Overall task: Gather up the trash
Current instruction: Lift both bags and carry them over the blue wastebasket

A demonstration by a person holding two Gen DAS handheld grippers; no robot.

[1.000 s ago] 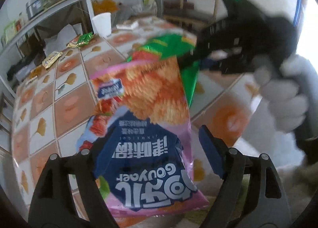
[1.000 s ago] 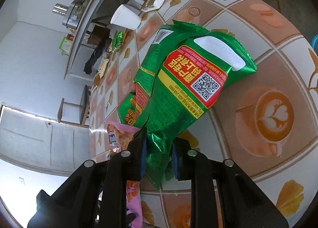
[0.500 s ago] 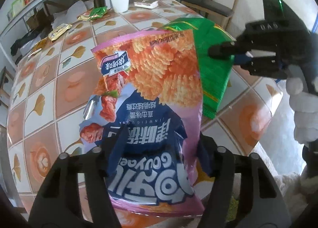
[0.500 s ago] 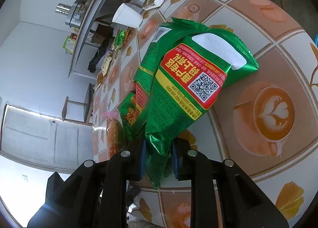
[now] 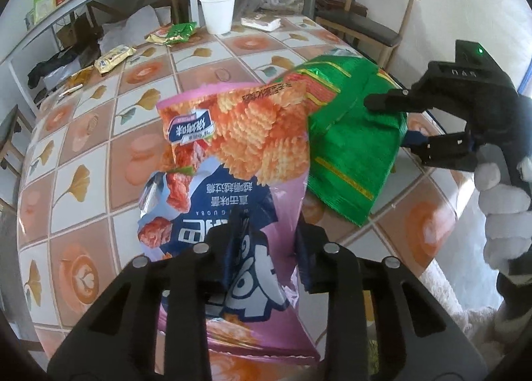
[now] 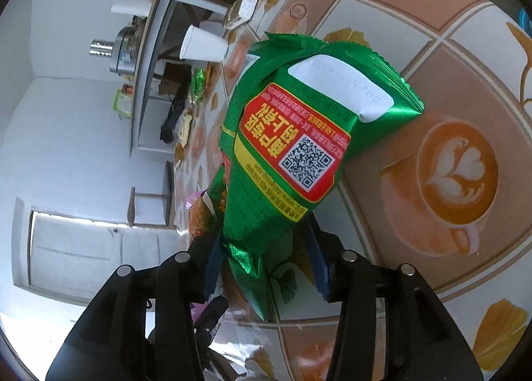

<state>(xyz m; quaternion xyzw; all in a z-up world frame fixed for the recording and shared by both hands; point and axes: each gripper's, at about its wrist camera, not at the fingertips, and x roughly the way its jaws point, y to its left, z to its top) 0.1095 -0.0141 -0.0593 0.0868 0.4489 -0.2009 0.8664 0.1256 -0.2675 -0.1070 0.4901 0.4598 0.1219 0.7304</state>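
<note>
We are mid-handover in the collecting: two empty snack bags are being gathered at the near edge of the tiled table (image 5: 99, 135). Our left gripper (image 5: 262, 248) has just been closing, and its jaws now stand narrow with the pink and blue chip bag (image 5: 232, 155) bunched between them — the foil creases at the pads, so we judge it pinched, though one pad is partly hidden behind the bag. That bag runs straight out ahead of the left fingers, long axis along the way they point, its torn pink top edge at the far end and its bottom seam trailing back under the jaws. Our right gripper (image 6: 262, 261) has just been opening; its jaws stand partly apart, and the crumpled tail of the green snack bag (image 6: 309, 135) lies between them but clear of the right-hand pad, so we read it as let go. The green bag also stretches forward from the claw, tilted up to the right, notched seam farthest away, and in the left wrist view it lies just beside the pink bag, its edge tucked under it. Next we judge the left claw must take in both bags together, or the right must re-grip — no bin is in view, so where they go we cannot tell.
</note>
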